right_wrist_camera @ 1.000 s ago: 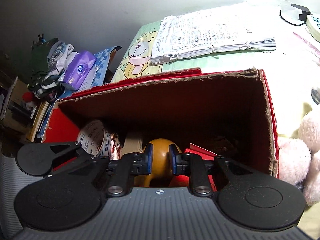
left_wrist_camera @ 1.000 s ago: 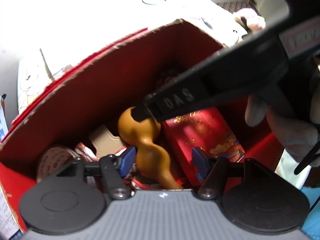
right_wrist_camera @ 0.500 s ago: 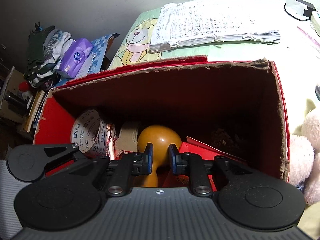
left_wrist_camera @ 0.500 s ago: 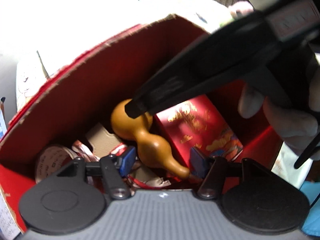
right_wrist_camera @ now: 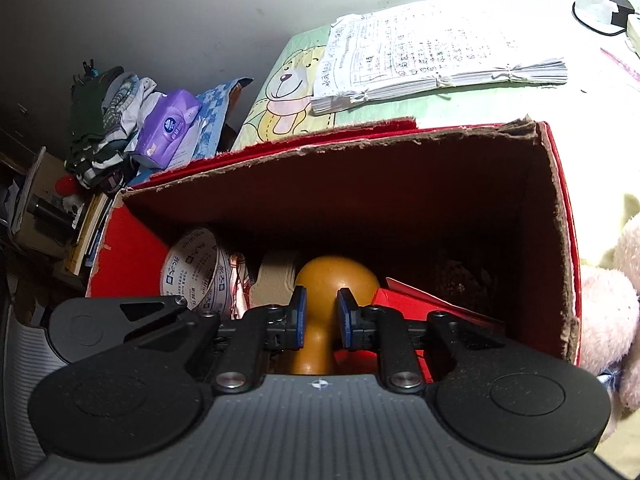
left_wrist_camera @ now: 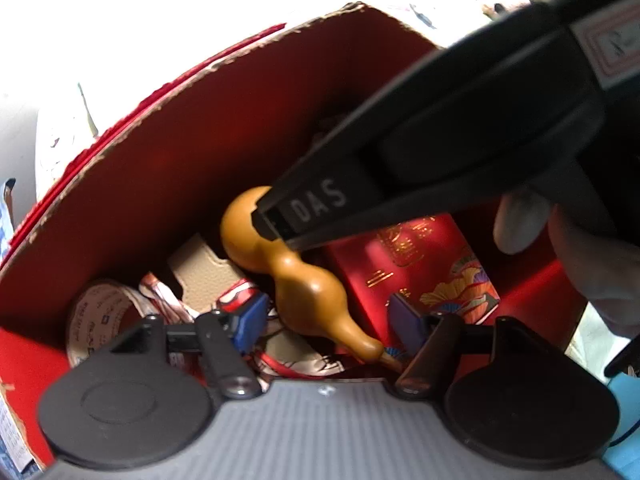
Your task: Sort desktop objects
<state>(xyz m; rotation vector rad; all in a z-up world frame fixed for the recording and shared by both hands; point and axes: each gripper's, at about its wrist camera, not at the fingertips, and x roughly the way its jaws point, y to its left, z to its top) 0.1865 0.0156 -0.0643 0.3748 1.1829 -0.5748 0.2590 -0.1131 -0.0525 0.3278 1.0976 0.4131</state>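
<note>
An orange gourd stands tilted inside a red cardboard box, its big bulb up. My right gripper is shut on the gourd at its narrow waist, blue pads on either side. In the left wrist view, one of that gripper's black fingers reaches in from the upper right to the big bulb. My left gripper hangs over the box, pointing steeply down. Its jaws are opening, with the gourd's small bulb and stem between the blue pads but not touched.
Around the gourd in the box lie a roll of printed tape, a beige piece and a red packet with gold print. A bound paper stack lies behind the box. A pink plush toy sits at its right.
The left gripper's pads stand wider apart around the gourd's lower end. The right gripper keeps its hold on the gourd, which has barely shifted.
</note>
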